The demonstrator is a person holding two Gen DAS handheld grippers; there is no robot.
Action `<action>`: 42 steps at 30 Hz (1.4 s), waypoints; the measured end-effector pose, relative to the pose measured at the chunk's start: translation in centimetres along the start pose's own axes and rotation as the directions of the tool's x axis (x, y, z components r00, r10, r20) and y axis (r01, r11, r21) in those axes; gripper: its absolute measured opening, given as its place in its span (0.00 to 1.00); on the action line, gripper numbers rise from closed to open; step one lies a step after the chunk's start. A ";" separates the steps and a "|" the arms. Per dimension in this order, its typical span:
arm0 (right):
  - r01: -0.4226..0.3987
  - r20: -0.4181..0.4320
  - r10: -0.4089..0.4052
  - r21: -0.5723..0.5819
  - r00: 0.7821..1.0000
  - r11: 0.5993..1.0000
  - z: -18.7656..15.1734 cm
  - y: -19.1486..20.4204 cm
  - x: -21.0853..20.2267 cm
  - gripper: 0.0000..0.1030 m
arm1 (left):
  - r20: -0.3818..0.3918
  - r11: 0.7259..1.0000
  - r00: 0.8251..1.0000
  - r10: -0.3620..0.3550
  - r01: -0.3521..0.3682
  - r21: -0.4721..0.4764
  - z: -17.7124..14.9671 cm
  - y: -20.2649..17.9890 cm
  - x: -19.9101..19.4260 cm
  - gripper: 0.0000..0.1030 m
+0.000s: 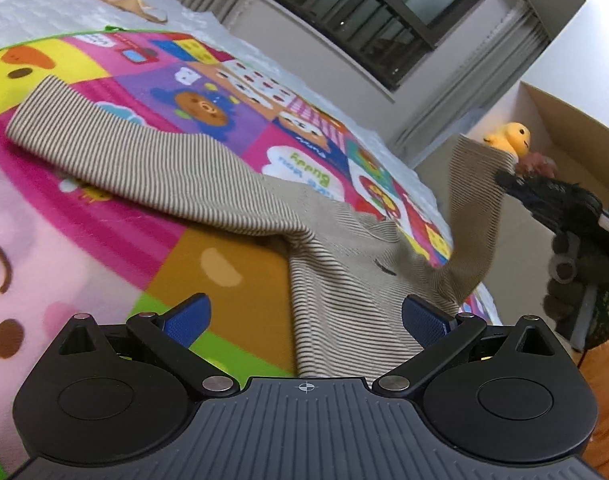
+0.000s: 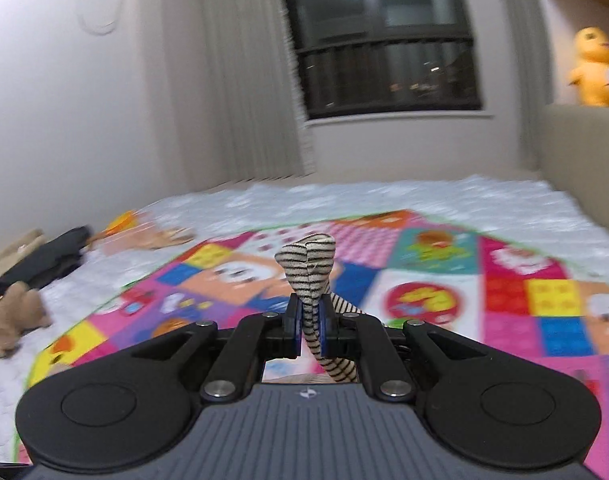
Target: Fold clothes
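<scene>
A beige, brown-striped garment (image 1: pixel 176 172) lies on a colourful play mat (image 1: pixel 104 216), one sleeve stretched to the far left. My left gripper (image 1: pixel 304 318) is open and empty, low over the garment's body. My right gripper (image 2: pixel 311 330) is shut on a bunched fold of the striped garment (image 2: pixel 310 268), which sticks up between the blue pads. In the left wrist view the right gripper (image 1: pixel 504 178) holds the other sleeve (image 1: pixel 472 220) lifted off the mat at the right.
The play mat (image 2: pixel 444 272) lies on a white quilted bed (image 2: pixel 384 196). Plush toys (image 2: pixel 8 320) and dark clothing (image 2: pixel 44 260) lie at the bed's left. A yellow plush (image 2: pixel 592 68) sits on a ledge at the right. A wall, curtain and window stand behind.
</scene>
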State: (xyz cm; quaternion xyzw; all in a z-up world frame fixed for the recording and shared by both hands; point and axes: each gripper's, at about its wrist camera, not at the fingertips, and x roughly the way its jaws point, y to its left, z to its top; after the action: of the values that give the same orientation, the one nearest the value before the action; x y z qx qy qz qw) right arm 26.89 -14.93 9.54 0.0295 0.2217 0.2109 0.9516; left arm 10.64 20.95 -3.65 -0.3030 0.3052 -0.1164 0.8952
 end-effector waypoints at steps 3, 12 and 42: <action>-0.055 -0.039 0.054 -0.018 0.998 0.998 -0.8 2.8 2.2 0.07 | 0.006 1.000 1.000 0.002 -0.002 -0.002 0.1 0.6 -0.3 1.00; -0.059 -0.157 0.053 -0.032 0.986 0.998 -6.1 5.6 6.6 0.10 | 0.036 0.996 0.998 0.053 -0.050 -0.079 1.1 2.9 -1.1 1.00; 0.258 0.139 -0.285 0.187 0.948 0.948 -17.3 -15.0 -8.8 0.72 | 0.201 0.834 0.809 0.552 -0.537 -0.127 10.6 7.1 3.1 0.09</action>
State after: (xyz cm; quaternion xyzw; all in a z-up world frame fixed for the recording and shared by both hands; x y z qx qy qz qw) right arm 18.04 -32.91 -4.69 0.0952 0.1615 0.0552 0.9807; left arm 19.74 30.36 -2.81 -0.2426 0.2776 0.1904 0.9098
